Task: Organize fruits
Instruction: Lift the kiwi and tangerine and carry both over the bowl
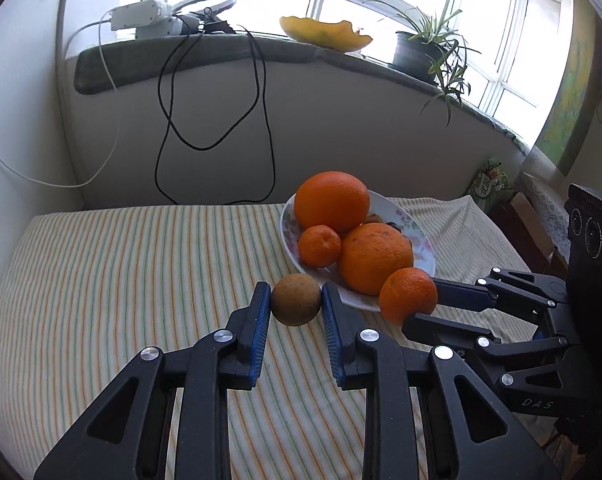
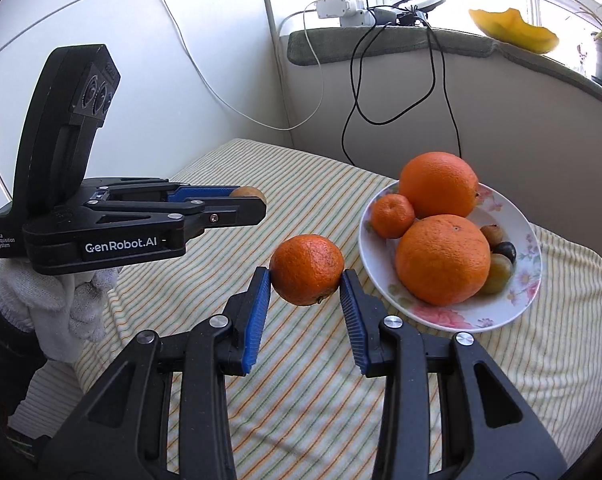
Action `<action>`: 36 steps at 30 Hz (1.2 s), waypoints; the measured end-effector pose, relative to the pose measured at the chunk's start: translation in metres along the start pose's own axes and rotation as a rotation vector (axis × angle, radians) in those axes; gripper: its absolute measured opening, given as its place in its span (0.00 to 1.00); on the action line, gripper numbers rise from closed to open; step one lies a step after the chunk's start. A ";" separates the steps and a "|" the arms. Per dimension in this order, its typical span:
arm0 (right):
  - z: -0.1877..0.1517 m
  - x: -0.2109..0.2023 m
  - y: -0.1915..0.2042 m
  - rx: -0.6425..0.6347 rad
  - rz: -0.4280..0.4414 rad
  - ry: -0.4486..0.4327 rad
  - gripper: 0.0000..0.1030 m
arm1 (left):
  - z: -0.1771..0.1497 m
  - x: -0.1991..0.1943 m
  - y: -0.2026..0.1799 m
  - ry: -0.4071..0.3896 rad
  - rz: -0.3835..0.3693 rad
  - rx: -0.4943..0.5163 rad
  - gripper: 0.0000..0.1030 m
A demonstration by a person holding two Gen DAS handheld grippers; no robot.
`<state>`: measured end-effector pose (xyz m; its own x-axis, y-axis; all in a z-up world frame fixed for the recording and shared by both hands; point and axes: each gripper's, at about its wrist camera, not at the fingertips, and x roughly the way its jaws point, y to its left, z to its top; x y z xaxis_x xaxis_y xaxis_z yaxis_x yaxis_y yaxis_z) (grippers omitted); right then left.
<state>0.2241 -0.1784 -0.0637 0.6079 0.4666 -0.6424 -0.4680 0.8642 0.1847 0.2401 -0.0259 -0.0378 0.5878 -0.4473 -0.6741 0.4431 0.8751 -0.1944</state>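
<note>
My left gripper [image 1: 296,300] is shut on a small round brown fruit [image 1: 296,299], lifted above the striped cloth; from the right wrist view the left gripper [image 2: 257,200] shows the brown fruit [image 2: 248,192] at its tip. My right gripper [image 2: 306,278] is shut on a small tangerine [image 2: 307,274], held in the air left of the plate; in the left wrist view the right gripper [image 1: 427,304] carries that tangerine [image 1: 408,294]. The flowered plate [image 2: 513,308] holds two big oranges [image 2: 441,258], a small tangerine [image 2: 392,216] and several small dark and yellowish fruits [image 2: 499,268].
Striped cloth [image 1: 121,280] covers the surface. Black cables [image 1: 261,112] and a white cable hang from the windowsill, which bears a white device [image 1: 141,18], a yellow dish [image 1: 325,34] and a potted plant [image 1: 425,52]. A gloved hand [image 2: 57,300] holds the left gripper.
</note>
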 end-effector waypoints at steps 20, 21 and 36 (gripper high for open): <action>-0.008 -0.018 -0.095 0.136 -0.086 -0.070 0.36 | 0.045 0.042 -0.060 -0.008 -0.054 0.091 0.24; -0.008 -0.017 -0.097 0.138 -0.089 -0.069 0.37 | 0.047 0.045 -0.062 -0.007 -0.055 0.092 0.24; -0.006 -0.010 -0.128 0.185 -0.100 -0.090 0.36 | 0.071 0.083 -0.087 0.006 -0.077 0.136 0.23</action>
<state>0.2741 -0.2942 -0.0856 0.7040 0.3843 -0.5972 -0.2816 0.9231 0.2620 0.2986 -0.1528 -0.0261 0.5441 -0.5108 -0.6655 0.5746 0.8049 -0.1481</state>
